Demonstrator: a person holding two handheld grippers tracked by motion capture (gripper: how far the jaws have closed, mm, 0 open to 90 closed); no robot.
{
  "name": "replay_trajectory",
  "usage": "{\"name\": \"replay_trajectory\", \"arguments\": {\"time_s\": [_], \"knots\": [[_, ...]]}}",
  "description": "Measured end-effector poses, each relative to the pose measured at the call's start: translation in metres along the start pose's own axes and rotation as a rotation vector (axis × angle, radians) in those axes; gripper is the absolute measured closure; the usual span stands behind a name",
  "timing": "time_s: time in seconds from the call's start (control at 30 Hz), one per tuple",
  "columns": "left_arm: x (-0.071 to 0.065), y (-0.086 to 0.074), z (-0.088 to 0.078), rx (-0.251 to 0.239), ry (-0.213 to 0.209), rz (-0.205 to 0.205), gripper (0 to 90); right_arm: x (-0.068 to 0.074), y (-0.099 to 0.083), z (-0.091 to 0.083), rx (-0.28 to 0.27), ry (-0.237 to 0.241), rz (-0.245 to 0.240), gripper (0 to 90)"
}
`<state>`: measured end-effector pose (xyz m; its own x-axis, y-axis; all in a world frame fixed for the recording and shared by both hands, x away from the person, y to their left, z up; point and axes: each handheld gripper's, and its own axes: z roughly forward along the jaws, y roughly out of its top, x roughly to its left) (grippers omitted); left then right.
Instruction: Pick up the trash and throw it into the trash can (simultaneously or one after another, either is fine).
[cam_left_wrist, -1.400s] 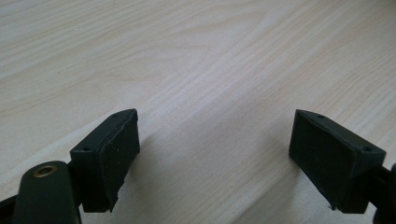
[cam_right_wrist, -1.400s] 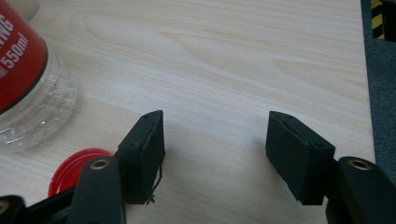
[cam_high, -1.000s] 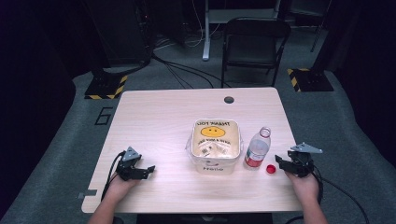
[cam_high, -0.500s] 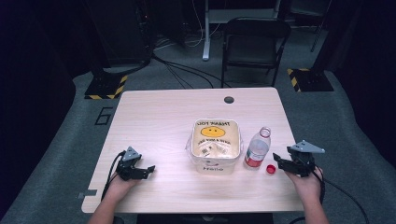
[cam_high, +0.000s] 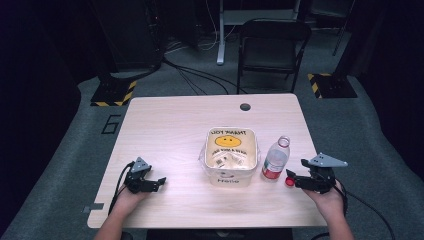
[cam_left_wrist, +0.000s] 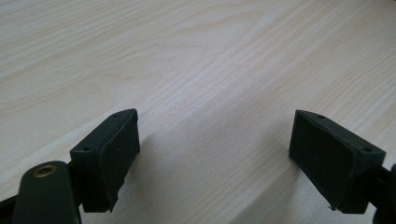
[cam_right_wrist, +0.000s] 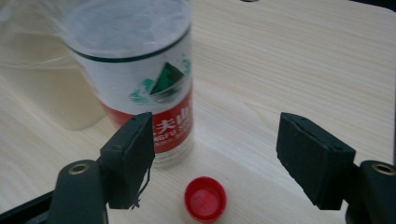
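Observation:
A clear water bottle (cam_high: 274, 160) with a red and white label (cam_right_wrist: 159, 100) stands uncapped on the table, right of a white tub (cam_high: 231, 156). Its red cap (cam_high: 289, 181) lies flat on the wood just right of the bottle's foot. In the right gripper view the cap (cam_right_wrist: 204, 198) rests low between the jaws, touched by neither pad. My right gripper (cam_high: 294, 180) (cam_right_wrist: 215, 140) is open, and its jaws have just been opening. At the table's front left, my left gripper (cam_high: 159, 183) (cam_left_wrist: 215, 144) rests open over bare wood with nothing in it.
The white tub has a yellow smiley print and a loose plastic liner (cam_high: 225, 159). A small dark grommet hole (cam_high: 245, 107) sits near the table's far edge (cam_high: 215, 96). A black chair (cam_high: 272, 47) stands behind the table. Cables trail from both grippers.
The right gripper's jaws have spread wider and the hand has lifted slightly near the red cap, which stays on the table. The left hand has kept still.

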<state>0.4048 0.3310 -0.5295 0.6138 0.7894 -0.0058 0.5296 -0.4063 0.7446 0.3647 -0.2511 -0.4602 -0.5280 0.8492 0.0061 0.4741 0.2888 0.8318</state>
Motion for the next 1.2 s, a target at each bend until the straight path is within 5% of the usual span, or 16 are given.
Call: {"name": "replay_trajectory", "arguments": {"time_s": [0.5,1.2], "knots": [[0.0,0.0,0.0,0.003,0.0,0.0,16.0,0.018,0.011,-0.004,-0.065,0.109,-0.021,15.8],[0.0,0.0,0.0,0.005,0.001,0.011,16.0,0.024,0.018,0.015,-0.048,0.142,0.024,13.7]]}}
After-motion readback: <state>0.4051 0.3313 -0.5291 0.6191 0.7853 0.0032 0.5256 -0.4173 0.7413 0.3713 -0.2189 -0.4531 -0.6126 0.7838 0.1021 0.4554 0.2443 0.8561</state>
